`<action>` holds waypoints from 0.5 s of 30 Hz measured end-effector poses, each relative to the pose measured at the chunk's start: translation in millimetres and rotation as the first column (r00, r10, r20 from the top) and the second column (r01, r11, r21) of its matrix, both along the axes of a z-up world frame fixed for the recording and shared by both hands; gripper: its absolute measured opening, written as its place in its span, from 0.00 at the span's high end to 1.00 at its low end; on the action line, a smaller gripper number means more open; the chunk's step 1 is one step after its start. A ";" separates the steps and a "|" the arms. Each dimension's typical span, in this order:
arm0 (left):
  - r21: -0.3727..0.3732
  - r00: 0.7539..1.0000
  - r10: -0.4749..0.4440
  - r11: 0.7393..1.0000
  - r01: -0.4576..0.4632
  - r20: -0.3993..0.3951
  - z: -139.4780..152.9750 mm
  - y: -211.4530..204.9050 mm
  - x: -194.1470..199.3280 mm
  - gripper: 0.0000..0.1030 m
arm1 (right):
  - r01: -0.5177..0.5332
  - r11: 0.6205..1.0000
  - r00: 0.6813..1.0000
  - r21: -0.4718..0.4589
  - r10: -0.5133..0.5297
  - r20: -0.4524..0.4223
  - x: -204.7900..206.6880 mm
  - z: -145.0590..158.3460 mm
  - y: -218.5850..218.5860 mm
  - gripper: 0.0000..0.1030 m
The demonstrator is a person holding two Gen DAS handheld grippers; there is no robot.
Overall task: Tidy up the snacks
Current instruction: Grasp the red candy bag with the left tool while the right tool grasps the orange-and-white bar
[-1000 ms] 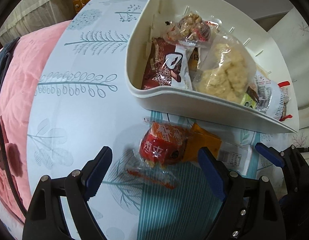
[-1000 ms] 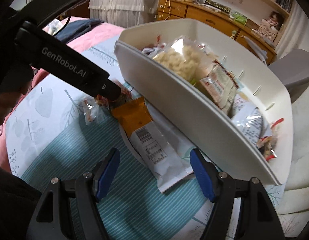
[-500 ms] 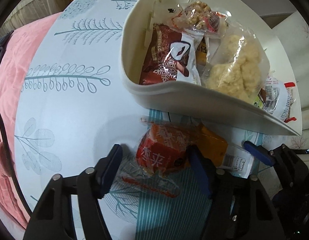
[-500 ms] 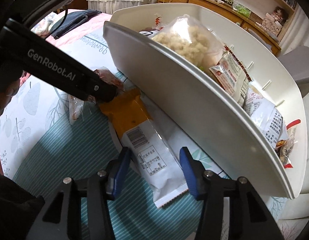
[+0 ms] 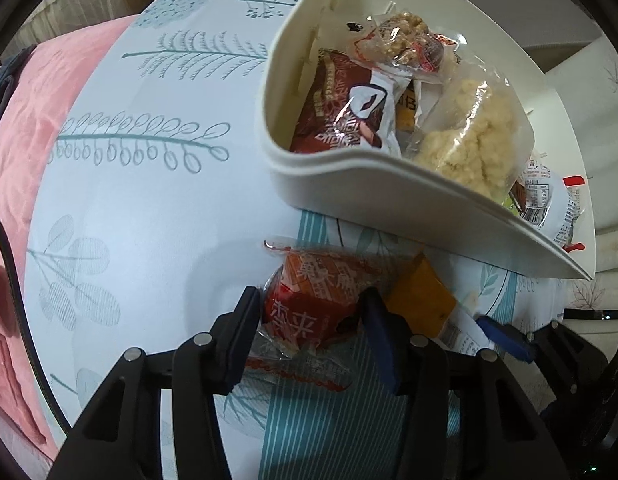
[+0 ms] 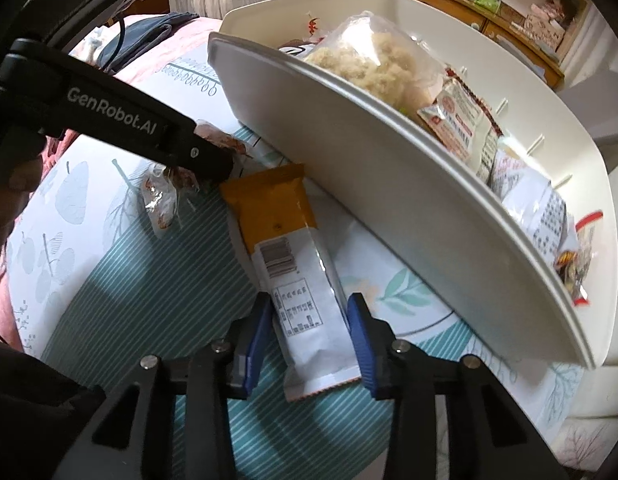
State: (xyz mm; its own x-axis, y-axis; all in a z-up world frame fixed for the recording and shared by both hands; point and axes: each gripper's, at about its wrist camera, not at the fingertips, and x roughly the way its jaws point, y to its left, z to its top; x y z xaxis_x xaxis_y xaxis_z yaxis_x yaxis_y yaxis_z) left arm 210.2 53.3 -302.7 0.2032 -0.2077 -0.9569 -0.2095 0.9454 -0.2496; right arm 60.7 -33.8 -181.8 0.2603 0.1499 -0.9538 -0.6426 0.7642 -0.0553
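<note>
Left wrist view: left gripper, jaws closing, pads pressing a red clear-wrapped snack packet lying on the leaf-print tablecloth, just beside the white plastic bin of snacks.

Right wrist view: right gripper, jaws closing, pads touching the white end of an orange-and-white flat snack bar on the cloth, beside the bin.

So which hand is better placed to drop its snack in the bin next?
Left, probably: the left gripper, closing around the red snack pack, sits nearest the white bin.
</note>
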 end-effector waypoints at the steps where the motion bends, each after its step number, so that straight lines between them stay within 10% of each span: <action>1: 0.001 1.000 0.004 1.000 -0.004 0.001 0.7 0.2 -2.0 0.51 | 0.004 1.000 1.000 0.003 -0.004 -0.006 -1.1 0.4 -2.5 0.63; 15: 0.059 0.993 0.108 0.992 -0.110 0.037 49.4 8.0 -40.8 0.51 | 0.037 0.988 0.998 0.150 -0.030 -0.049 -22.2 36.6 -35.0 0.64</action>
